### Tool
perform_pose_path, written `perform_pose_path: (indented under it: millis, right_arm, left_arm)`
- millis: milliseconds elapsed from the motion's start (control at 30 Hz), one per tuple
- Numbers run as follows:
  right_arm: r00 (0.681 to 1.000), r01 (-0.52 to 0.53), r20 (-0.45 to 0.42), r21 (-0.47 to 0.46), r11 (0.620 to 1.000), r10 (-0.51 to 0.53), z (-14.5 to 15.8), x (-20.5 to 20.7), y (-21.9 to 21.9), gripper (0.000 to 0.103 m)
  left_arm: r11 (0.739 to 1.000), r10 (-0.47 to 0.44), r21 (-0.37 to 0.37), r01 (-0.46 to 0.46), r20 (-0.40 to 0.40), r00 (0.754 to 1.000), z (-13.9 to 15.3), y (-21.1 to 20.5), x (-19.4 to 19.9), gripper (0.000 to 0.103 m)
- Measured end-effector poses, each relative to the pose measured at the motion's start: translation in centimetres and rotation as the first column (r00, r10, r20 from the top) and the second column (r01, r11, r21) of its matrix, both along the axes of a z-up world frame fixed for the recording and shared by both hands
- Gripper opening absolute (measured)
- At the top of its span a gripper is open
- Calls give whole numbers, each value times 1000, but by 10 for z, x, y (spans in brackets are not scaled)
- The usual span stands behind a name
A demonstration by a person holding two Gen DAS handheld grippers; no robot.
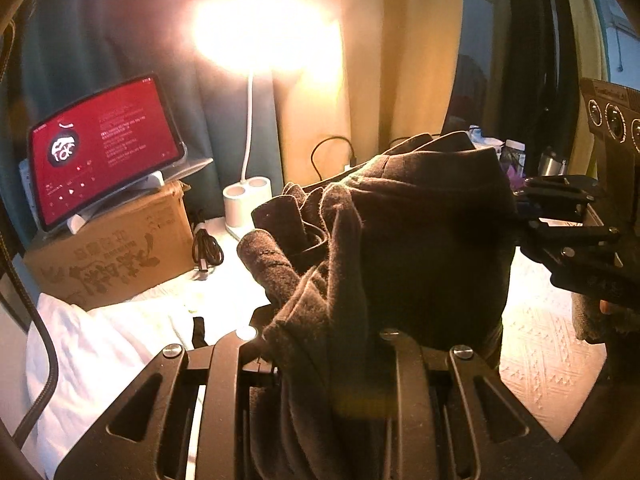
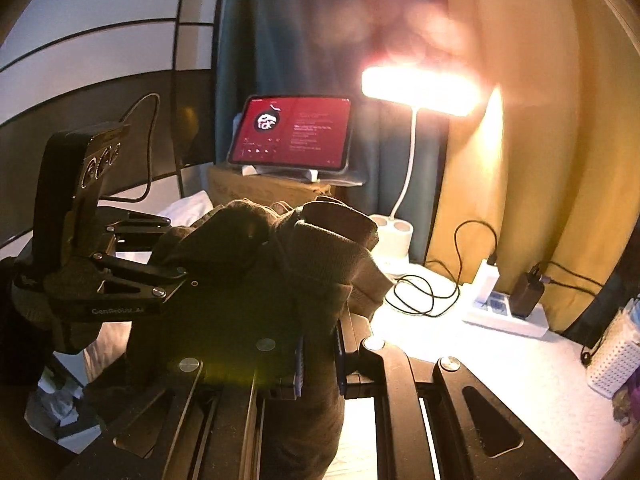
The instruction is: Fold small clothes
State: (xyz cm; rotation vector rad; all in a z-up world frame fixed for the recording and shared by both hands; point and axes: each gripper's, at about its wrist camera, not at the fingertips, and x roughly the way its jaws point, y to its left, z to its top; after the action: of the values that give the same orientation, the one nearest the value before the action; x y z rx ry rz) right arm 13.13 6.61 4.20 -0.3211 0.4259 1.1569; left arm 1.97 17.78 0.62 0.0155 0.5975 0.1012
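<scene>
A dark brown fleecy garment [image 1: 420,240] hangs bunched in the air between both grippers, above the pale bedspread [image 1: 552,352]. In the left wrist view my left gripper [image 1: 320,344] is shut on one edge of it, and the cloth drapes over the fingers and hides the tips. My right gripper [image 1: 520,212] reaches in from the right and grips the other side. In the right wrist view the garment [image 2: 248,280] is pinched between the blue pads [image 2: 298,368] of my right gripper [image 2: 320,360]. My left gripper [image 2: 178,248] holds the cloth from the left.
A tablet [image 1: 104,152] with a red screen stands on a cardboard box [image 1: 116,252]. A lit desk lamp [image 1: 248,196] stands beside it. A white pillow [image 1: 88,352] lies at left. Cables [image 2: 432,284], a power strip [image 2: 504,316] and a white basket [image 2: 612,356] sit at right; curtains hang behind.
</scene>
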Motion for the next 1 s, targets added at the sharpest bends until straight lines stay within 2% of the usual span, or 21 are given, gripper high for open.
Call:
perform_pose_path:
  millis: [533,1000]
  right_arm:
    - [997,-20,-75,-75,997,14,-42,59,45,12]
    - [982,-28,-188,-183,983,-7,-110,115,87,12]
  left_arm:
    - [999,18,-35,-22,-114,993,-46,37,46,23]
    - [995,51,-75,-73,-258,965,-99,69,87,24]
